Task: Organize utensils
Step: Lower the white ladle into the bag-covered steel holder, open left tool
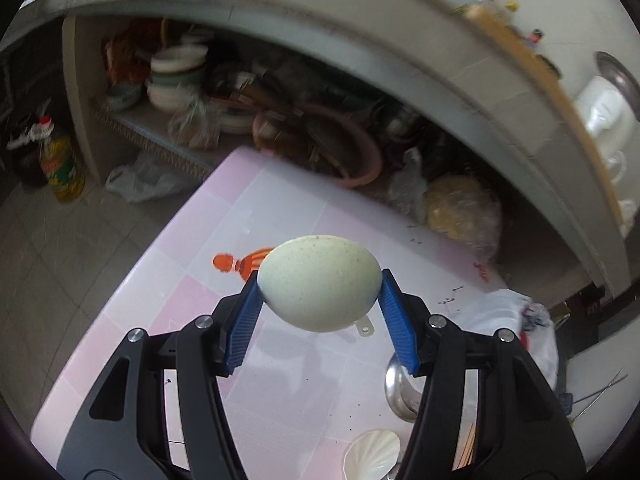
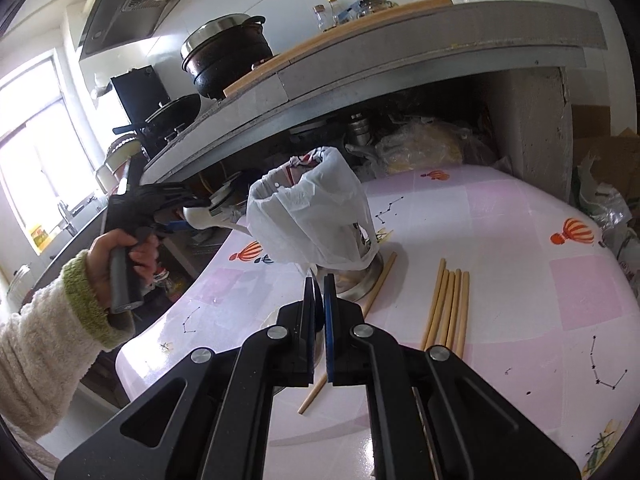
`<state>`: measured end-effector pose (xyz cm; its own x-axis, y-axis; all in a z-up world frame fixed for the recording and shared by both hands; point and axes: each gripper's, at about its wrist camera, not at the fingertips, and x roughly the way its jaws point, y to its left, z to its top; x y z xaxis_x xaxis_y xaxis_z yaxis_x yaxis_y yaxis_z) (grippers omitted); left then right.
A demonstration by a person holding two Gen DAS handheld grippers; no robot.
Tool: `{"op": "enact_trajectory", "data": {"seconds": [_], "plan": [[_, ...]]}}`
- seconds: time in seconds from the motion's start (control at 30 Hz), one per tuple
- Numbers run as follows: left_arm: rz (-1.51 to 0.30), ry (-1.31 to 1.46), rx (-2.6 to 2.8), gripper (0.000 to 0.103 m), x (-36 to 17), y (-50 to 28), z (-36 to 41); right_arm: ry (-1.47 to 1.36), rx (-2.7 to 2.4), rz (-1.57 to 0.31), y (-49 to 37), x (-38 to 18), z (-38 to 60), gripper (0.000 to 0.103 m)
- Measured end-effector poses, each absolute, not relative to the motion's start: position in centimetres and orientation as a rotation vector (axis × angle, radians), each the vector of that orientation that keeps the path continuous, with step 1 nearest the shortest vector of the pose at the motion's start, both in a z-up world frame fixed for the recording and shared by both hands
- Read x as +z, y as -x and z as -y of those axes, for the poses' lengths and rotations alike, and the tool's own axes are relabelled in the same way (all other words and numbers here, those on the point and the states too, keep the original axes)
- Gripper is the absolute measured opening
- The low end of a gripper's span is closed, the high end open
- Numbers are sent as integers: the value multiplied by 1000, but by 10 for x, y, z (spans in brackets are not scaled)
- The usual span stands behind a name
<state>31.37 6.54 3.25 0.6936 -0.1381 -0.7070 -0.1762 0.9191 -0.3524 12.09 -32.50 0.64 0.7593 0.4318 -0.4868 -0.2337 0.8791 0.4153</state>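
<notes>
My left gripper (image 1: 320, 280) is shut on the rounded bowl of a pale green speckled spoon (image 1: 318, 304), held in the air above the pink checked table (image 1: 192, 292). The right wrist view shows that left gripper (image 2: 192, 210) in a person's hand at the left, and the spoon (image 2: 204, 218) looks white there. My right gripper (image 2: 319, 280) is shut over the table's near side, with nothing seen between its blue pads. Just beyond it stands a holder wrapped in a white plastic bag (image 2: 312, 216). Several bamboo chopsticks (image 2: 448, 304) lie to its right.
A metal ladle (image 1: 398, 392) and a white shell-shaped dish (image 1: 372, 454) lie on the table near the left gripper. Loose chopsticks (image 2: 378, 284) lean by the holder's base. A grey counter (image 2: 400, 52) overhangs the table's far edge, with cluttered shelves (image 1: 180, 88) under it.
</notes>
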Motion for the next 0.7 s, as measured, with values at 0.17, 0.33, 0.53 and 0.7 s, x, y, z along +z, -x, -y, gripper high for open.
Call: {"op": "enact_trajectory", "data": {"seconds": [0.17, 0.33, 0.53, 0.7], "plan": [[-681, 319, -19, 55, 80, -286, -53, -312, 345, -577, -115, 24, 329, 4], [-562, 240, -72, 55, 126, -261, -38, -291, 319, -534, -109, 41, 337, 4], [-499, 182, -166, 55, 166, -253, -8, -315, 314, -505, -105, 54, 346, 4], [-489, 122, -243, 55, 179, -256, 28, -308, 294, -447, -99, 76, 358, 4]]}}
